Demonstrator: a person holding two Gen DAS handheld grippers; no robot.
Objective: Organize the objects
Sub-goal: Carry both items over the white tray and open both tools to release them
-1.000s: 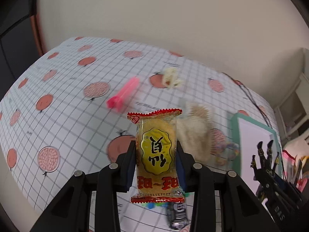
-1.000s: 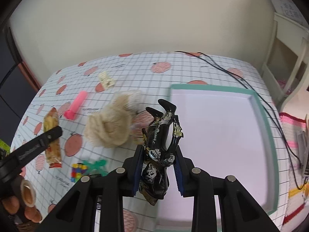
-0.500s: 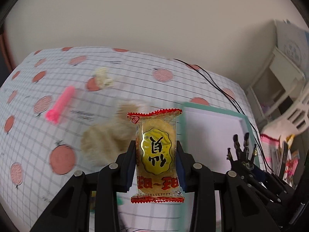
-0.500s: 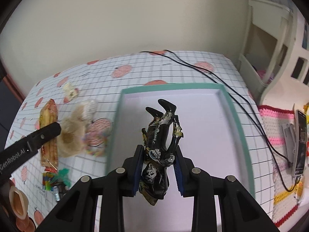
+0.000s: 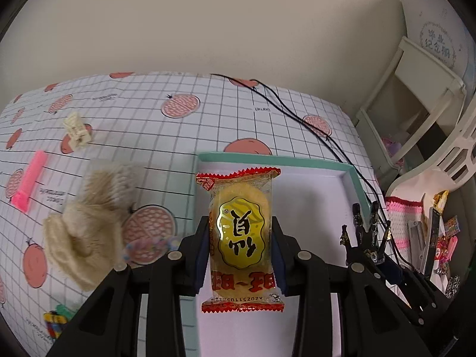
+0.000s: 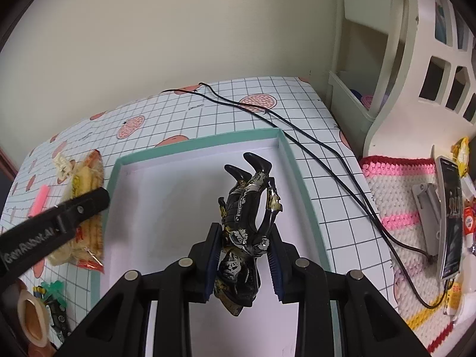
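Note:
My left gripper point(image 5: 241, 238) is shut on a yellow snack packet point(image 5: 241, 217) with red crimped ends, held upright over the near left part of the teal-rimmed white tray point(image 5: 267, 160). My right gripper point(image 6: 245, 238) is shut on a black and gold action figure point(image 6: 248, 208), legs pointing up, above the tray's bare white floor point(image 6: 178, 196). In the right wrist view the left gripper's finger point(image 6: 74, 208) and its packet point(image 6: 86, 178) hang at the tray's left rim. The figure's legs point(image 5: 364, 229) show at the right of the left wrist view.
Left of the tray lie a fluffy beige bundle point(image 5: 86, 223), a pink bar point(image 5: 28, 184), a cream clip point(image 5: 77, 131) and a small colourful block toy point(image 5: 55, 321). A black cable point(image 6: 327, 148) runs past the tray's right rim. A phone on a stand point(image 6: 449, 217) and white furniture point(image 6: 386, 59) stand to the right.
Both grippers have swung right, from above the loose objects on the tablecloth to above the tray. Each still holds its object.

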